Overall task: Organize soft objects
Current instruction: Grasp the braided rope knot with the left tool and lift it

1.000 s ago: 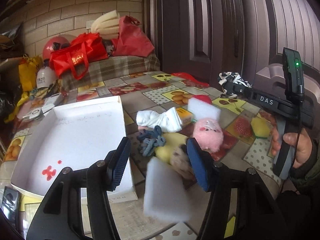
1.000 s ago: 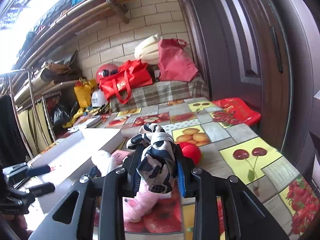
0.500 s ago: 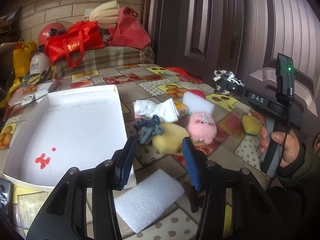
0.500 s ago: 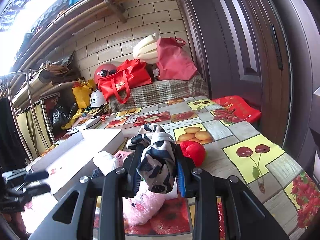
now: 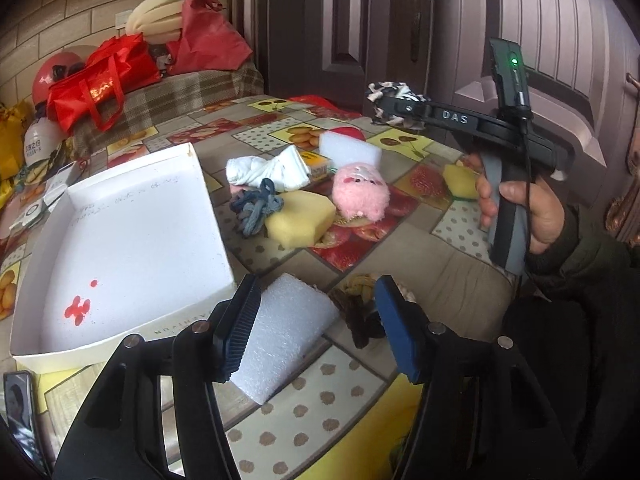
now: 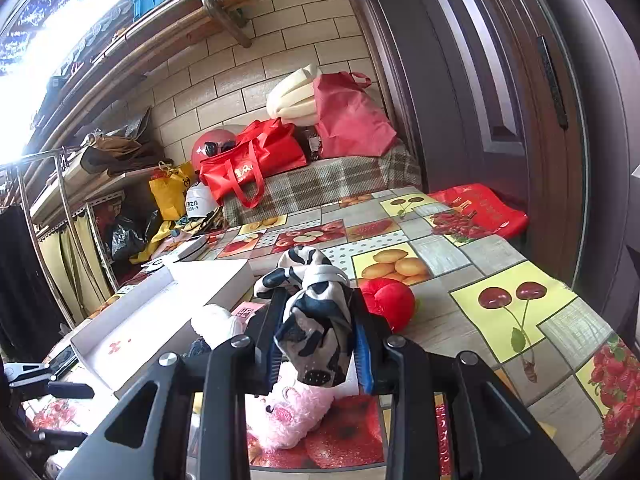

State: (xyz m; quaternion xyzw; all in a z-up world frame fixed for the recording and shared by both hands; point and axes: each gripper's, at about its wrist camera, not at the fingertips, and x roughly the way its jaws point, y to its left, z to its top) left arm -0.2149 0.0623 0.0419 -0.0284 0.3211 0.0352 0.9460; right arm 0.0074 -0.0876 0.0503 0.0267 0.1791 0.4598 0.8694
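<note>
Table (image 5: 280,432) is covered by a fruit-print cloth; white box (image 5: 132,240) sits open on its left part, nothing seen inside but red marks; white foam sheet (image 5: 280,332) lies flat on the table just right of the box's near corner, under the left tool (image 5: 316,328); left tool jaws are spread and have just been opening, foam sits below and between them, no pad seen pressing on it; a dark brown soft item lies near the right jaw, type cannot be told; further back a cluster is laid out: yellow sponge (image 5: 300,218), pink plush (image 5: 362,196) just right of it, white sock (image 5: 268,170) and a white foam block (image 5: 350,150) behind, blue-grey yarn bundle (image 5: 256,206) touching the sponge's left side; red plush (image 6: 388,302) is seen beyond in the right wrist view; right tool (image 6: 316,340) is held raised above the table, pressed together on a black-and-white patterned cloth (image 6: 316,320), which bulges out above the pads.
</note>
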